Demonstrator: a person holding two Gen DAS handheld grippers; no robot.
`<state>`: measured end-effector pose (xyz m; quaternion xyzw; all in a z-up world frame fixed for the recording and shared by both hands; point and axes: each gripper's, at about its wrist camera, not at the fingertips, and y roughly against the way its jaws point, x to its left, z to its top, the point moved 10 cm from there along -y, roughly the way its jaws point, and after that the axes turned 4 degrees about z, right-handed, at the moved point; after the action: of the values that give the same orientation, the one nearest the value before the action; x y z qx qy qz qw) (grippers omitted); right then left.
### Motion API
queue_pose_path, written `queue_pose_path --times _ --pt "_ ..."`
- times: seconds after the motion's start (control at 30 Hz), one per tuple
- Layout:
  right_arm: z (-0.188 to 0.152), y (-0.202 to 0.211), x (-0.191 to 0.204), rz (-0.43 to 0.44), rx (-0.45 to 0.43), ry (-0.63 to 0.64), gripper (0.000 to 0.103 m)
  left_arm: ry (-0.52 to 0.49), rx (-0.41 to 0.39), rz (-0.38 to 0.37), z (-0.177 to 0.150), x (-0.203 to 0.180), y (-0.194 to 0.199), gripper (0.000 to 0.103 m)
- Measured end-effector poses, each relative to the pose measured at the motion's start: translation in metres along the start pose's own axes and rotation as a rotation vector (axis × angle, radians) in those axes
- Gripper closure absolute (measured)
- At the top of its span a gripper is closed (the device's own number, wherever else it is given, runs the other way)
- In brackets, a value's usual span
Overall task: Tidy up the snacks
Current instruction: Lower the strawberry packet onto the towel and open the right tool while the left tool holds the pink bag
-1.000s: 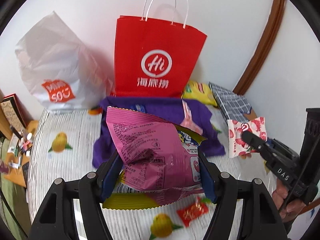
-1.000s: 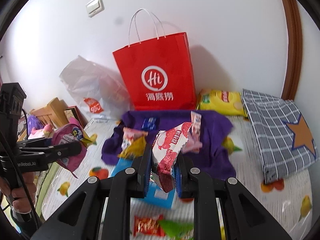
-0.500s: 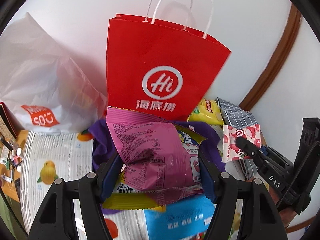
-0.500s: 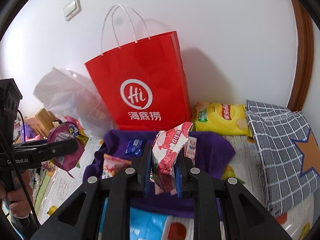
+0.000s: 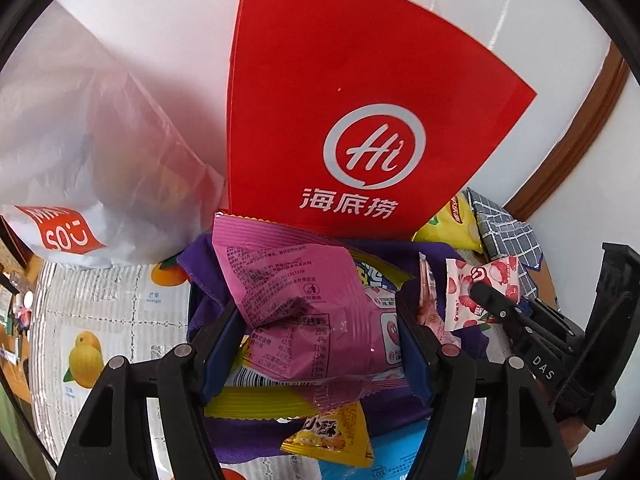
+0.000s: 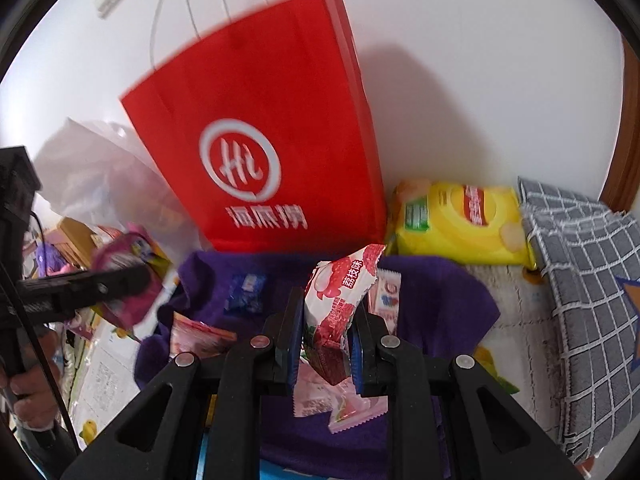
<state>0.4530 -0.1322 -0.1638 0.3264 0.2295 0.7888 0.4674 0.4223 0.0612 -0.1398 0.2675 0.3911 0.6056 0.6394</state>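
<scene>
My left gripper [image 5: 316, 320] is shut on a puffy pink snack bag [image 5: 304, 304], held above a purple cloth [image 5: 400, 252]. My right gripper [image 6: 326, 320] is shut on a small red-and-white lychee candy pack [image 6: 340, 288]. That same pack [image 5: 480, 284] shows at the right of the left wrist view. A tall red paper bag [image 6: 260, 152] with white handles stands upright against the wall, just behind the cloth [image 6: 440, 300]. On the cloth lie a blue packet [image 6: 246, 294], a pink packet [image 6: 200, 336] and pale pink wrappers [image 6: 340, 404].
A white plastic bag [image 5: 88, 152] leans left of the red bag [image 5: 360, 120]. A yellow chip bag [image 6: 460, 220] and a grey checked cushion [image 6: 592, 292] lie to the right. A yellow packet [image 5: 332, 436] sits below the pink bag. A fruit-print sheet [image 5: 100, 320] covers the surface.
Both grippers have moved forward and lower toward the red paper bag, which now looms much larger. Each keeps hold of its snack pack.
</scene>
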Motion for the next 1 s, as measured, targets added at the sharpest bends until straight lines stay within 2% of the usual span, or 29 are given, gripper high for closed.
queue_pose_path --times 0.3,0.73,1.0 --pt "-0.010 -0.012 0.003 0.031 0.037 0.021 0.083 -0.004 0.022 0.010 -0.002 0.001 -0.009 0.034" --pt "-0.028 -0.034 -0.001 0.011 0.148 0.030 0.082 -0.005 0.039 0.022 -0.005 0.003 -0.018 0.034" --pt "-0.030 -0.036 -0.004 0.008 0.156 0.027 0.082 -0.006 0.038 0.022 -0.005 0.004 -0.018 0.034"
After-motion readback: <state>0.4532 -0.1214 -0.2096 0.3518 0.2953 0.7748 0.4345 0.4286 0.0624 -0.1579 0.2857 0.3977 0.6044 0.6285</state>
